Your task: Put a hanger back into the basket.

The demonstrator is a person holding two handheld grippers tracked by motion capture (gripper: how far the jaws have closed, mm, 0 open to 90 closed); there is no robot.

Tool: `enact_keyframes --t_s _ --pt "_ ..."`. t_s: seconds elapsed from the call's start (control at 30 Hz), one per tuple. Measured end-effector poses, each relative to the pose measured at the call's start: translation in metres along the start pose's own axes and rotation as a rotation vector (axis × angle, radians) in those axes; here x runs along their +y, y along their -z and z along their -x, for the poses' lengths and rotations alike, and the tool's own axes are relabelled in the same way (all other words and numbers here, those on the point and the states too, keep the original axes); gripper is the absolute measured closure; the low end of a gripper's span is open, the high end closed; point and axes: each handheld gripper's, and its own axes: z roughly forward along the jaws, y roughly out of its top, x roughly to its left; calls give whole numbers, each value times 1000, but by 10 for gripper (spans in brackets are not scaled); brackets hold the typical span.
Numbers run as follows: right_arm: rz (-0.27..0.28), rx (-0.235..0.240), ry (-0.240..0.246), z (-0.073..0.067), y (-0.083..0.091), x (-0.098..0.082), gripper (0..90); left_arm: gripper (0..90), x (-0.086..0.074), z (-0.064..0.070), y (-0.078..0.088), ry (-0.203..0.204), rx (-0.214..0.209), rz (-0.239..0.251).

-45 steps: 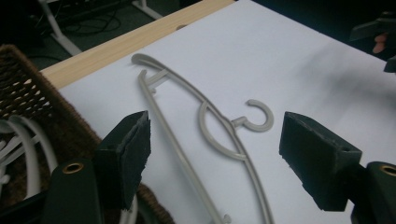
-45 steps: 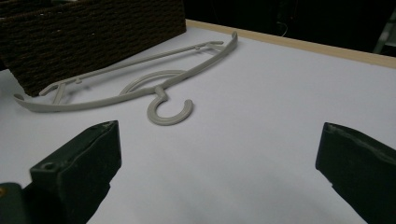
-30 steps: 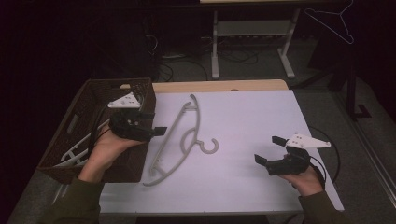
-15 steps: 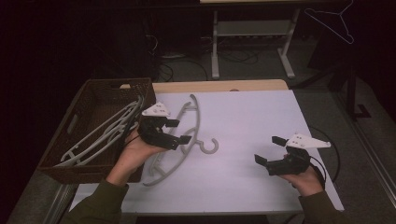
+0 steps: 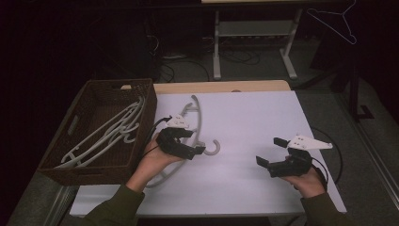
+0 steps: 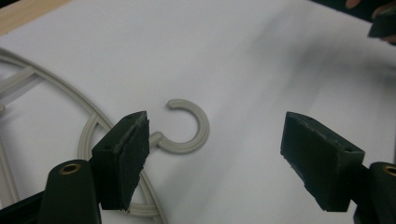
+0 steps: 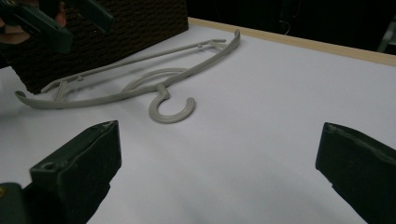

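Where the white table [image 5: 263,117] lies bare, we list one grey hanger [image 5: 200,115] flat on it, its hook [image 6: 189,128] pointing to 3 o'clock. Left gripper [image 5: 181,143]: above the hanger's neck, jaws spread wide, grasping nothing. Right gripper [image 5: 277,157]: at 3 o'clock of the hook, well apart, jaws likewise released. Basket [image 5: 82,155]: at 9 o'clock of the hanger, holding more hangers [image 5: 110,134].
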Motion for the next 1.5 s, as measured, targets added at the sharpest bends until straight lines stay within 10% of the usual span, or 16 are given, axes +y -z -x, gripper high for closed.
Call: enact_keyframes --t_s 0.4,0.63,1.17,1.5 --pt "-4 2 1 0 0 0 0 241 -22 -9 -29 -7 92 -111" --pt "-2 3 2 1 -1 0 0 264 -40 -20 -39 60 150 -166" --pt "-1 3 0 0 0 0 0 518 -60 -27 -39 130 173 -229" --pt "0 2 0 0 0 0 0 631 -58 -21 -37 91 162 -268"
